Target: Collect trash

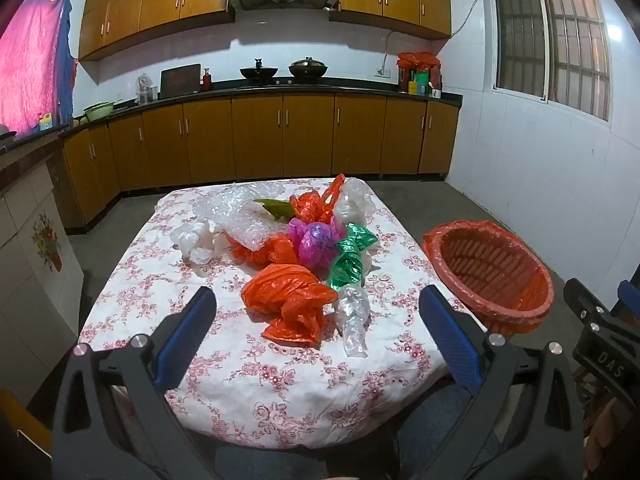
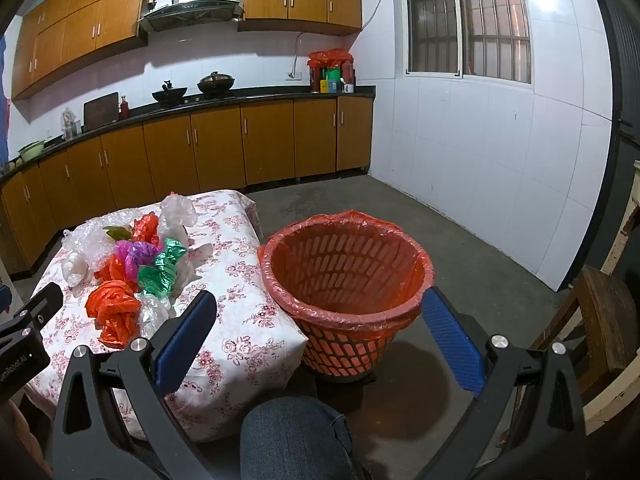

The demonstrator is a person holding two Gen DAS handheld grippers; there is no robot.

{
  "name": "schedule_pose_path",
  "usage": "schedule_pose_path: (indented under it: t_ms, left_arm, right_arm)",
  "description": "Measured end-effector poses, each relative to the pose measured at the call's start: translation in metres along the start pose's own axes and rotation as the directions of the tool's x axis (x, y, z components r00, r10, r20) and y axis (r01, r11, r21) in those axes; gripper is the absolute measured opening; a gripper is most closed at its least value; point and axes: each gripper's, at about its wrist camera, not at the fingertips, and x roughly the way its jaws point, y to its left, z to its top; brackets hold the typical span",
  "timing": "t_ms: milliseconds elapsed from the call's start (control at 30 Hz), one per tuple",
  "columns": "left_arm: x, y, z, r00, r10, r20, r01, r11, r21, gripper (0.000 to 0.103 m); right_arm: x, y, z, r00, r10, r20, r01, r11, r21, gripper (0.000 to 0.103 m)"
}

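A pile of crumpled plastic bags lies on a table with a floral cloth (image 1: 248,380): an orange bag (image 1: 288,296) nearest, a clear wad (image 1: 352,316), a green bag (image 1: 352,256), a pink-purple bag (image 1: 312,240), bubble wrap (image 1: 240,216). My left gripper (image 1: 316,320) is open and empty, just short of the orange bag. An orange basket lined with an orange bag (image 1: 492,268) stands right of the table. In the right wrist view my right gripper (image 2: 320,320) is open and empty, near the basket (image 2: 344,276); the pile (image 2: 132,268) lies to its left.
Wooden kitchen cabinets (image 1: 280,136) and a dark counter with pots run along the back wall. A wooden chair (image 2: 600,320) stands at the right. The person's knee in jeans (image 2: 296,436) is below the right gripper. Bare concrete floor (image 2: 460,232) surrounds the basket.
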Motion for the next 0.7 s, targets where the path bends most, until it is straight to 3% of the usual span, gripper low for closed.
schedule_pose_path:
  t_ms: [700]
  left_arm:
    - [0.0002,-0.0001,-0.0002,1.000,0.001,-0.001,-0.001,1.000,0.000,0.099]
  right_arm:
    - [0.0006,0.0016,-0.0011,1.000,0.003,-0.003,-0.003,1.000,0.002,0.101]
